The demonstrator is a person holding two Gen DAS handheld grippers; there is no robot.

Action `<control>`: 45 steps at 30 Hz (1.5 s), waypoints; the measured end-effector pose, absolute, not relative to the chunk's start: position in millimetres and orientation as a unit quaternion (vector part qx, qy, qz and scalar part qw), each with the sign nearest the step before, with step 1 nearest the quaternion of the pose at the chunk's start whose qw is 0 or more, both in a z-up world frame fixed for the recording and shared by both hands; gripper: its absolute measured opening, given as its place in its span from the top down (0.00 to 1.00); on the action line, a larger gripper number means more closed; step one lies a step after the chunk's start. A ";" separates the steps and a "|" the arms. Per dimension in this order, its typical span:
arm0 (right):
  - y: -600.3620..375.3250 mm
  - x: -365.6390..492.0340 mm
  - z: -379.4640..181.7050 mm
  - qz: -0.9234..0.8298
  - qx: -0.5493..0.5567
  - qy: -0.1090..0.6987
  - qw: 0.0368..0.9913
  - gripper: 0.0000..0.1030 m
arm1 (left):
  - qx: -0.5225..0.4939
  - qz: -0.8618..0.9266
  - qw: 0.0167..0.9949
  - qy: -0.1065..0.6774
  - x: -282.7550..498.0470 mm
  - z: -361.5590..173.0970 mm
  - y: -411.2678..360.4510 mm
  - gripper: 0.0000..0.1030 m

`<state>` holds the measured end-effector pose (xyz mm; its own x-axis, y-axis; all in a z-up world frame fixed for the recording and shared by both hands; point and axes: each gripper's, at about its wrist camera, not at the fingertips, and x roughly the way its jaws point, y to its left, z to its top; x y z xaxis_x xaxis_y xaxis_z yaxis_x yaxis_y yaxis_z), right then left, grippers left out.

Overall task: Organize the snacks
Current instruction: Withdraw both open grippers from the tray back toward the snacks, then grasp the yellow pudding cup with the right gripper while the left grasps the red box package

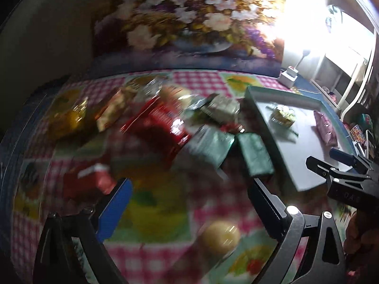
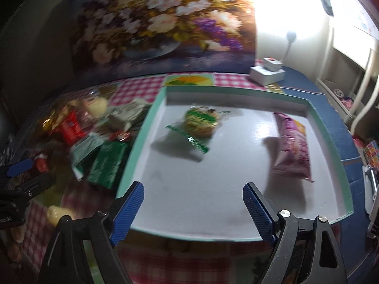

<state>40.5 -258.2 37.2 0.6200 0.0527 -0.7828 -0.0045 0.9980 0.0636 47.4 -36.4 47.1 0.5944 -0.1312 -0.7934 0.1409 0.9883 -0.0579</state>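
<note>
A pile of snack packets lies on the checked tablecloth: a red bag (image 1: pixel 156 127), green packets (image 1: pixel 254 156) and a small red packet (image 1: pixel 94 179). My left gripper (image 1: pixel 189 203) is open and empty above the cloth, just in front of the pile. A teal-rimmed white tray (image 2: pixel 151 123) holds a clear-wrapped pastry (image 2: pixel 201 123) and a purple snack bag (image 2: pixel 292 149). My right gripper (image 2: pixel 193 203) is open and empty over the tray's near edge. The pile also shows in the right wrist view (image 2: pixel 104 163), left of the tray.
A flower painting (image 1: pixel 187 16) stands against the wall behind the table. A white box with a lamp (image 2: pixel 267 71) sits at the back right. The right gripper's body (image 1: pixel 343 175) shows at the tray's near corner. A blue table edge (image 2: pixel 331 108) runs right of the tray.
</note>
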 end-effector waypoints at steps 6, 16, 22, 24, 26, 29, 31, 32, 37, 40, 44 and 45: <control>-225.4 33.5 38.7 0.060 0.003 0.446 0.893 0.15 | -0.008 -0.062 0.897 0.438 24.1 43.3 -16.6 0.05; -170.6 9.6 34.0 0.177 -0.050 0.445 0.876 0.15 | -0.029 -0.041 0.883 0.467 7.7 26.8 2.9 0.05; -142.2 -2.9 27.4 0.224 -0.091 0.437 0.866 0.15 | -0.045 -0.021 0.874 0.484 8.1 18.4 13.8 0.05; -134.6 -3.3 23.4 0.235 -0.096 0.435 0.864 0.15 | -0.046 -0.016 0.871 0.489 8.0 16.1 16.6 0.05; -126.6 -2.1 17.8 0.245 -0.099 0.441 0.858 0.15 | -0.047 -0.013 0.868 0.495 8.3 13.1 17.7 0.05; -117.1 1.3 10.1 0.251 -0.110 0.447 0.851 0.15 | -0.050 -0.011 0.865 0.500 9.3 10.3 19.0 0.05; -113.4 4.3 5.7 0.248 -0.115 0.452 0.849 0.15 | -0.052 -0.007 0.863 0.502 10.0 8.8 20.5 0.05; -112.5 5.6 3.2 0.247 -0.117 0.455 0.848 0.15 | -0.053 -0.005 0.862 0.504 10.2 8.0 21.7 0.05; -106.5 8.8 -4.1 0.245 -0.120 0.467 0.841 0.15 | -0.058 0.006 0.859 0.509 10.0 4.6 24.2 0.05; -102.9 9.2 -5.2 0.241 -0.128 0.464 0.843 0.15 | -0.055 0.009 0.858 0.510 10.0 4.0 24.3 0.05; -100.6 10.1 -5.2 0.237 -0.133 0.458 0.847 0.19 | -0.048 0.015 0.858 0.511 10.4 2.9 23.8 0.05; -100.7 10.5 -4.7 0.236 -0.132 0.456 0.848 0.21 | -0.048 0.016 0.858 0.511 10.5 2.5 24.0 0.05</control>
<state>10.5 -100.7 -4.7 0.4728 0.2796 -0.8356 -0.5201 0.8540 -0.0086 10.5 24.0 2.5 0.4771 -0.0210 -0.8786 -0.0762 0.9950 -0.0652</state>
